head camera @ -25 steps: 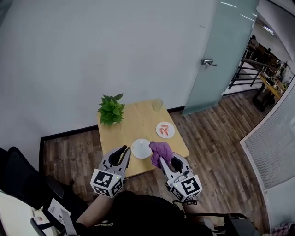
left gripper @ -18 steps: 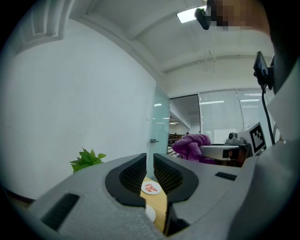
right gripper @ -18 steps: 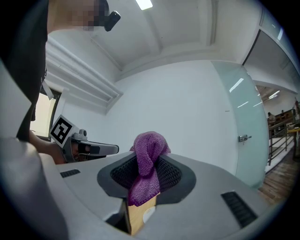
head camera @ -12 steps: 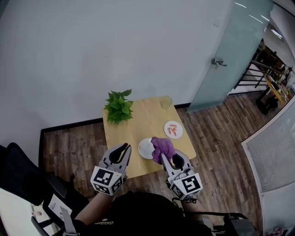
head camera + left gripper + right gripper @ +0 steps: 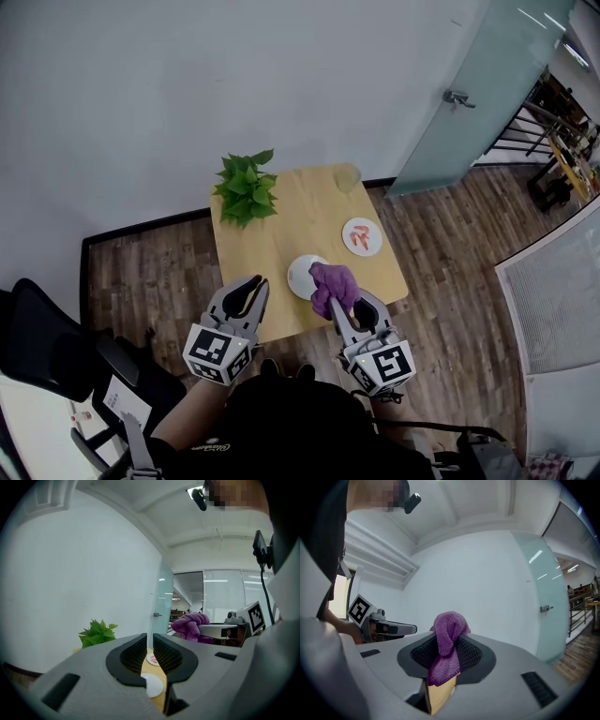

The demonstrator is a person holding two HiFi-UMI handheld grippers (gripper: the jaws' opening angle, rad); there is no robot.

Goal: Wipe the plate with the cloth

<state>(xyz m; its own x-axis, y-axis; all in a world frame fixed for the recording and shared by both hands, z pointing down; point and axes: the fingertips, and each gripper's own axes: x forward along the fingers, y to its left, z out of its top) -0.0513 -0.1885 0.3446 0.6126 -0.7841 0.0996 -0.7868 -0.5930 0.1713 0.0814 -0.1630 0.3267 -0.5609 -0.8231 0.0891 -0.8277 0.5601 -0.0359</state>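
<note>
1. Your right tool (image 5: pixel 334 309) is pinching the purple cloth (image 5: pixel 332 283). In the right gripper view the two pads press on it from both sides.
2. Most of the cloth stands as a bunch above the tips of this tool, and a short end hangs down between the pads.
3. The white plate (image 5: pixel 302 274) lies on the wooden surface (image 5: pixel 277 234), near the edge that is closest to you.
4. In the head view the cloth covers the right rim of the plate. You cannot tell from any view whether the cloth touches the plate or hangs just over it.
5. Your left tool (image 5: pixel 251 286) is closed to a thin slit, and nothing is between its jaws.
6. The left tool is just to the left of the plate and apart from it. In the left gripper view the plate shows low in the slit between the jaws.
7. A second plate (image 5: pixel 362 236) with a red pattern lies farther to the right on the surface, apart from the white one.
8. A green plant (image 5: pixel 247 186) stands at the far left corner, and a pale cup (image 5: pixel 348 176) stands at the far right corner.
</note>
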